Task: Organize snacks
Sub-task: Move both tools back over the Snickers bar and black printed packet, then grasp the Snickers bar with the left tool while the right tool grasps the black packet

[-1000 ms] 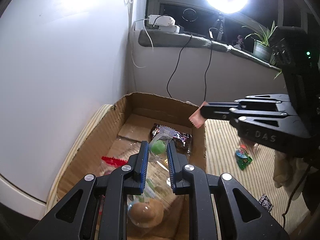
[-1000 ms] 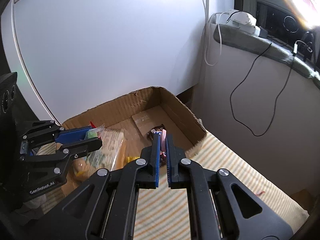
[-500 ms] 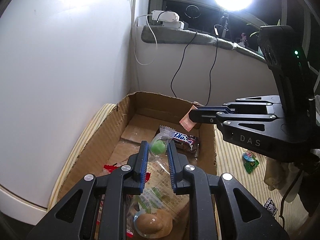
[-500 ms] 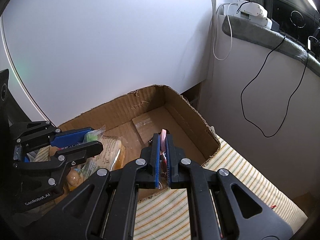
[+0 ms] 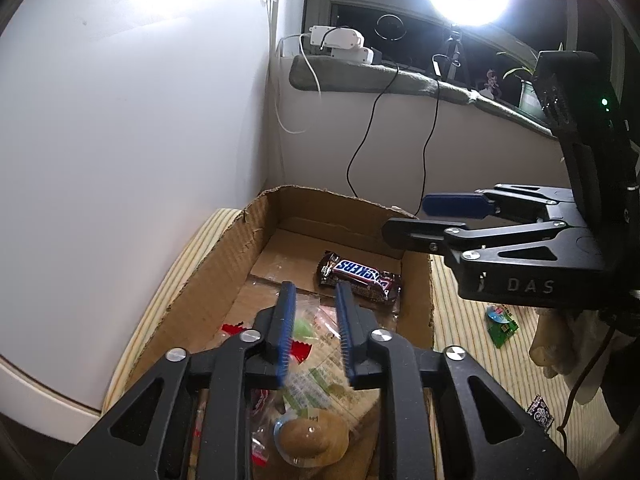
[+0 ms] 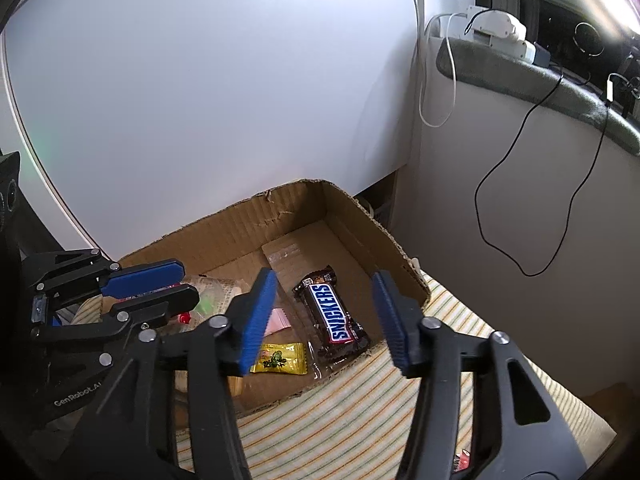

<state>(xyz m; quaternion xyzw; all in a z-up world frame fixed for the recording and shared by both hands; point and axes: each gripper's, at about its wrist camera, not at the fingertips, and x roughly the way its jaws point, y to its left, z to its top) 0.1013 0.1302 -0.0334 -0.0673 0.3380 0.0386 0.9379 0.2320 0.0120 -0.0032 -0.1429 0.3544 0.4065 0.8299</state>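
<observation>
Two grippers over one cardboard box (image 6: 360, 216) on striped bedding (image 6: 360, 420). Right gripper (image 6: 326, 316) wide and opening, nothing between its pads, poised above the box's near right corner. Left gripper (image 5: 316, 316) narrow but opening, pads apart, a clear bag with a green sweet (image 5: 304, 326) lying between and below them, not pressed. Snickers bar (image 6: 334, 316) flat on the box floor beside the right wall, toward the far end. Yellow sachet (image 6: 280, 358) and pink sachet (image 6: 276, 320) just beside the bar, against the near wall. Round brown bun in clear wrap (image 5: 308, 440) at the box's opposite end. Green packet (image 5: 502, 322) out on the bedding, well apart from the box.
</observation>
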